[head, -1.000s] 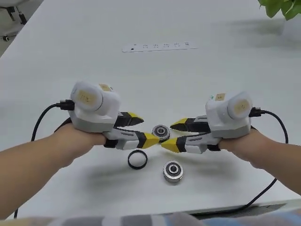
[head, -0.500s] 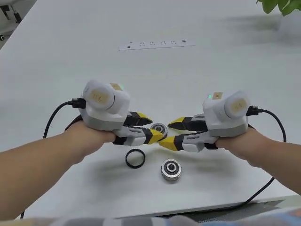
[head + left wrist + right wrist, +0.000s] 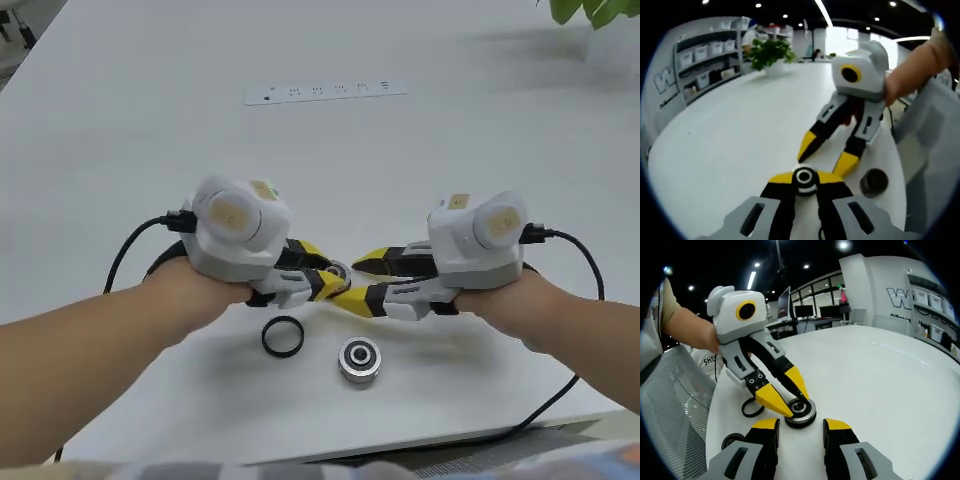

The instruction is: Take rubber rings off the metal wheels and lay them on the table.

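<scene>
As seen in the head view, pinching a metal wheel (image 3: 338,270) in the closed fingers of the left gripper (image 3: 322,272), low over the white table (image 3: 150,150). Facing it tip to tip with the right gripper (image 3: 355,280), fingers spread and holding nothing. Just nearer, spotting a loose rubber ring (image 3: 283,337) lying flat, and beside that a second wheel (image 3: 359,360). Far back, a power strip (image 3: 325,92); up in the corner, a plant (image 3: 590,10).

Over to the left gripper view: clamped on the wheel (image 3: 805,176) from both sides, yellow fingers (image 3: 782,178) hugging its rim. Beyond, the right gripper (image 3: 827,155) gaping open, tips just short of the wheel. Off to the right, the second wheel (image 3: 874,182).

Now the right gripper view: own fingers (image 3: 765,432) wide apart and gripping nothing. Just ahead, the wheel (image 3: 800,413) down on the table, pinned by the left gripper (image 3: 796,401). Left of that, the ring (image 3: 752,407), and nearer, the second wheel (image 3: 732,441).
</scene>
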Available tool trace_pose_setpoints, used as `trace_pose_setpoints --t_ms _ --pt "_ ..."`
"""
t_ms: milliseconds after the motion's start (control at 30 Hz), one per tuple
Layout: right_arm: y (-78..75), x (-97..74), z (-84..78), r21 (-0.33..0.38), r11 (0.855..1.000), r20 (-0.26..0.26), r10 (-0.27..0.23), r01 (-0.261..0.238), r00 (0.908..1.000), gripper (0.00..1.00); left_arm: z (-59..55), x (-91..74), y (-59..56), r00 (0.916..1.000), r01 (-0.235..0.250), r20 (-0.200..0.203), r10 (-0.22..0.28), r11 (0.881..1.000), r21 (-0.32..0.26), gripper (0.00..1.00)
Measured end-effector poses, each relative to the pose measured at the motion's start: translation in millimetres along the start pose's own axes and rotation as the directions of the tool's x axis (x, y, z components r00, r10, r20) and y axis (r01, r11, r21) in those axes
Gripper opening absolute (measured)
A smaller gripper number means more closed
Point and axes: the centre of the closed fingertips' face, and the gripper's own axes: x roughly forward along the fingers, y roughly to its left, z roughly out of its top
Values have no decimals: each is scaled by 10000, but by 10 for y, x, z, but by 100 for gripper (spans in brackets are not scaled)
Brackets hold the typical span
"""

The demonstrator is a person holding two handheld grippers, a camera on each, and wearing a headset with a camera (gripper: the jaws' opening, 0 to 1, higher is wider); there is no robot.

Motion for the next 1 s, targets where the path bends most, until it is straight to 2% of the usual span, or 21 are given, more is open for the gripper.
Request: trace_pose_setpoints --t_ms 300,333,600,733,1000 --pt "24 32 19 -34 10000 50 35 -35 10000 30 14 1 23 9997 -233 65 232 9996 168 15" --pt "29 39 20 -37 10000 37 38 -37 10000 29 10 -1 46 9993 -380 35 379 9991 177 14" --pt "40 81 34 -118 9999 38 18 -17 10000 26 37 5 10 9989 -438 162 436 9990 133 14" --pt "26 59 25 221 9998 131 -5 2 9999 25 28 -1 9 9987 -466 215 464 9989 93 14" --pt "23 28 -26 -65 10000 4 -74 74 10000 21 8 -6 24 9983 -513 288 513 9987 5 14"
